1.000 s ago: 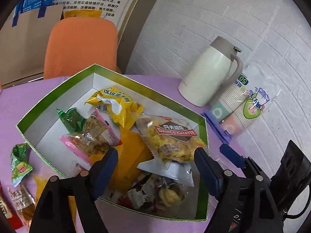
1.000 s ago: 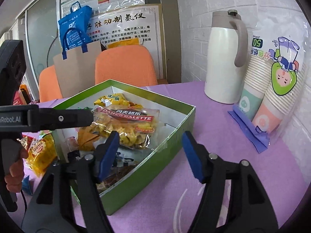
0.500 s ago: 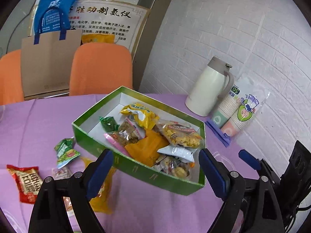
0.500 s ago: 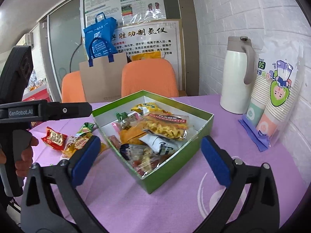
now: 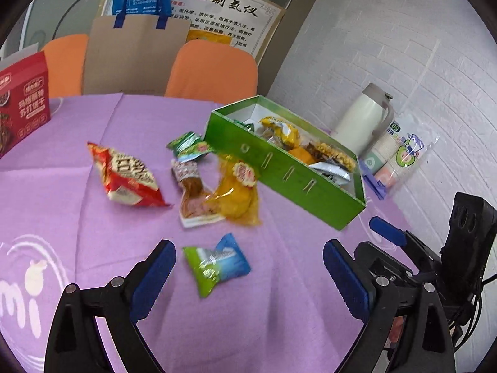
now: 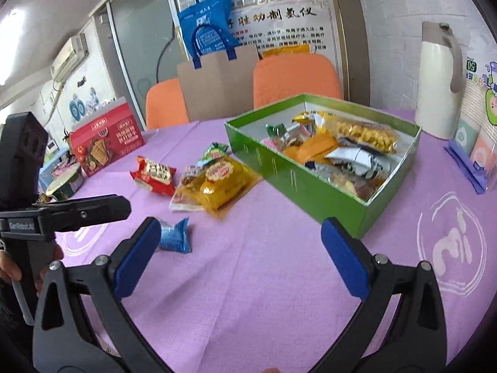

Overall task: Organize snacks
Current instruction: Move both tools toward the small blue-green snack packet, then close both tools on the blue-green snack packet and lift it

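Note:
A green box (image 5: 289,177) holding several snack packets stands on the purple tablecloth; it also shows in the right wrist view (image 6: 310,192). Loose on the cloth lie a red packet (image 5: 127,174), a yellow packet (image 5: 236,195), a brown packet (image 5: 192,192), a green packet (image 5: 191,147) and a blue-green candy packet (image 5: 214,262). My left gripper (image 5: 248,276) is open and empty, low over the cloth with the candy packet between its fingers' line. My right gripper (image 6: 239,258) is open and empty, in front of the box; the candy packet (image 6: 174,236) lies by its left finger.
A white thermos (image 5: 363,118) and a sleeve of paper cups (image 5: 400,158) stand behind the box by the brick wall. A red biscuit carton (image 5: 21,102) stands far left. Orange chairs (image 5: 214,71) and a paper bag (image 5: 130,56) are behind the table.
Both grippers have pulled back from above the box toward the table's near side and swung left. The loose packets and the candy packet have come into view. Both stay open.

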The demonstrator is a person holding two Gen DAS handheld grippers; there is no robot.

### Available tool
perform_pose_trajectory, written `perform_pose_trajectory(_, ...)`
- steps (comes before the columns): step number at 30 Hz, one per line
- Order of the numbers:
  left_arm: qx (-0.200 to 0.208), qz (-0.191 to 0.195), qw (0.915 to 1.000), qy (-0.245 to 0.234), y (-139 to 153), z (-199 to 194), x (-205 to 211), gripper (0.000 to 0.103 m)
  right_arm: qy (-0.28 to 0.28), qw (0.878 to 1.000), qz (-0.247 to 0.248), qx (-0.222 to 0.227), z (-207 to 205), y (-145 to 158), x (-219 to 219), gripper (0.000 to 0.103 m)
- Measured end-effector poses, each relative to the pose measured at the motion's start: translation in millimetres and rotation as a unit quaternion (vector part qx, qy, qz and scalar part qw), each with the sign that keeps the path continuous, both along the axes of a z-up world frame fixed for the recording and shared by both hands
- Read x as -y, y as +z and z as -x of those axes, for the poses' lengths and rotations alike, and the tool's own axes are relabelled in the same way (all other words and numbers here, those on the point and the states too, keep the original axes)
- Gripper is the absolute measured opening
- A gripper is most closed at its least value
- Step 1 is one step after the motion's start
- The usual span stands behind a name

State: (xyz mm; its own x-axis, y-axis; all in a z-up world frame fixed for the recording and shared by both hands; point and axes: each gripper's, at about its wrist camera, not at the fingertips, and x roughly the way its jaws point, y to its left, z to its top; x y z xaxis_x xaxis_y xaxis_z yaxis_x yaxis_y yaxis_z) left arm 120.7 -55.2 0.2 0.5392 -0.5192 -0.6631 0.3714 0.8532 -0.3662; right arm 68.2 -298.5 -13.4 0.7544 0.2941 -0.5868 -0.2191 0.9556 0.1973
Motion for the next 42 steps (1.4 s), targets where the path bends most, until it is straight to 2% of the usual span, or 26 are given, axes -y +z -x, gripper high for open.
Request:
perform_pose_trajectory(3,-0.014,-0.014,0.9995,0.025,-13,8,-24,0.098,-0.007,0.999,-0.002,-0.046,-7,-14,-12,0.102)
perform_pose_trajectory(6,-0.027,-0.002,0.9987,0.043,-19,12,-47,0.098,0.033,0.998,-0.042,-0.039,-8,-23,-18,0.102)
perform_pose_trajectory(9,-0.032,0.011,0.9978,0.057,-23,14,-63,0.098,0.07,0.997,-0.017,-0.024,-10,-28,-36,0.102)
perform_pose_trajectory(13,-0.042,0.016,0.9969,0.065,-30,14,-72,0.097,0.11,0.993,-0.006,-0.053,-21,-39,-57,0.102)
perform_pose_trajectory(16,-0.052,0.026,0.9969,0.054,-36,11,-71,0.096,0.122,0.99,0.03,-0.066,-27,-47,-74,0.099)
perform_pose_trajectory(19,-0.064,0.031,0.9972,0.025,-42,5,-60,0.082,0.142,0.985,0.039,-0.085,-36,-52,-86,0.087)
perform_pose_trajectory(21,-0.077,0.034,0.9964,0.005,-47,-1,-51,0.067,0.145,0.984,0.046,-0.095,-42,-56,-89,0.082)
perform_pose_trajectory(25,-0.091,0.049,0.9946,-0.012,-52,-11,-40,0.063,0.159,0.981,0.042,-0.107,-48,-57,-95,0.067)
perform_pose_trajectory(28,-0.104,0.064,0.9923,-0.021,-54,-22,-34,0.06,0.164,0.979,0.048,-0.108,-48,-58,-98,0.065)
perform_pose_trajectory(29,-0.11,0.069,0.9912,-0.026,-57,-25,-32,0.054,0.166,0.979,0.048,-0.108,-48,-58,-98,0.065)
perform_pose_trajectory(31,-0.123,0.078,0.9888,-0.031,-61,-32,-30,0.05,0.166,0.979,0.055,-0.104,-47,-57,-100,0.065)
perform_pose_trajectory(36,-0.13,0.084,0.9872,-0.04,-61,-37,-23,0.049,0.17,0.977,0.063,-0.109,-53,-58,-106,0.065)
perform_pose_trajectory(37,-0.129,0.084,0.9872,-0.041,-62,-38,-22,0.049,0.17,0.978,0.061,-0.109,-54,-58,-106,0.064)
perform_pose_trajectory(38,-0.129,0.084,0.9872,-0.041,-62,-39,-22,0.047,0.17,0.978,0.058,-0.11,-55,-58,-106,0.058)
perform_pose_trajectory(40,-0.131,0.091,0.9861,-0.045,-64,-41,-20,0.033,0.168,0.978,0.06,-0.109,-54,-59,-108,0.053)
perform_pose_trajectory(42,-0.129,0.091,0.9865,-0.043,-62,-41,-19,0.025,0.167,0.979,0.058,-0.104,-51,-57,-108,0.046)
